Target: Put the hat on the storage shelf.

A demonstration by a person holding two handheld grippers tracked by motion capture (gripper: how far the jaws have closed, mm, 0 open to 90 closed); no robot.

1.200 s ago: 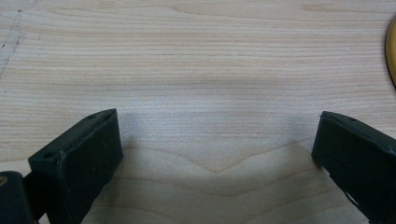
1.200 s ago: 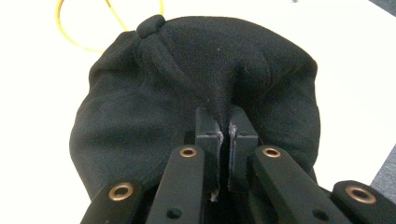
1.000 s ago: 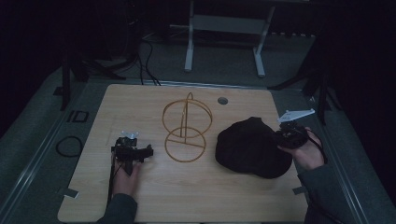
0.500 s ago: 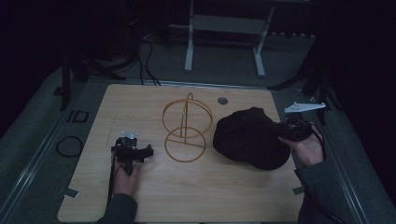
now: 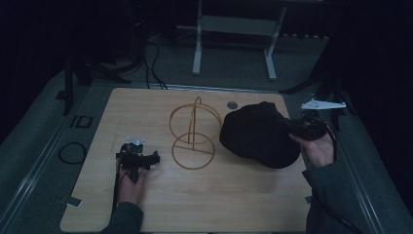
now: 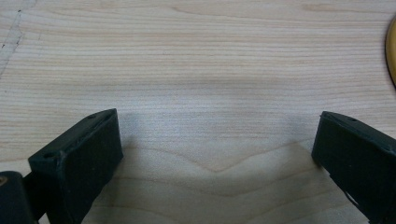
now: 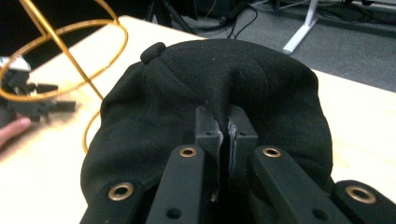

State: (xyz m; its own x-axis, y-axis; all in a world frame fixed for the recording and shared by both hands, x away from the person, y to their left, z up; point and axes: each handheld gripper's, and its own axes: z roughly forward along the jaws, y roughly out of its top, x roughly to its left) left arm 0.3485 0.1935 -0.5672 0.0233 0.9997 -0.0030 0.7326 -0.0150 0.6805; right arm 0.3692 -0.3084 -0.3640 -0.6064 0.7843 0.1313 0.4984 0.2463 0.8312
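The right tool (image 7: 229, 128), clamped on a pinch of the black cap (image 5: 258, 134), has dragged it left toward the gold wire stand (image 5: 194, 134). Likely it goes onto that stand next. The left tool (image 6: 215, 154) rests wide open and empty on the counter (image 5: 204, 204).

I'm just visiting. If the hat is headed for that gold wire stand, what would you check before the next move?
1. Right gripper shut on the hat: ok, the fabric is pinched between its jaws.
2. Stand upright: ok.
3. Stand bare, nothing on it: ok.
4. Left gripper clear of the stand: ok, it is open and low over the table.
5. Grip firm enough for a lift: cannot tell.
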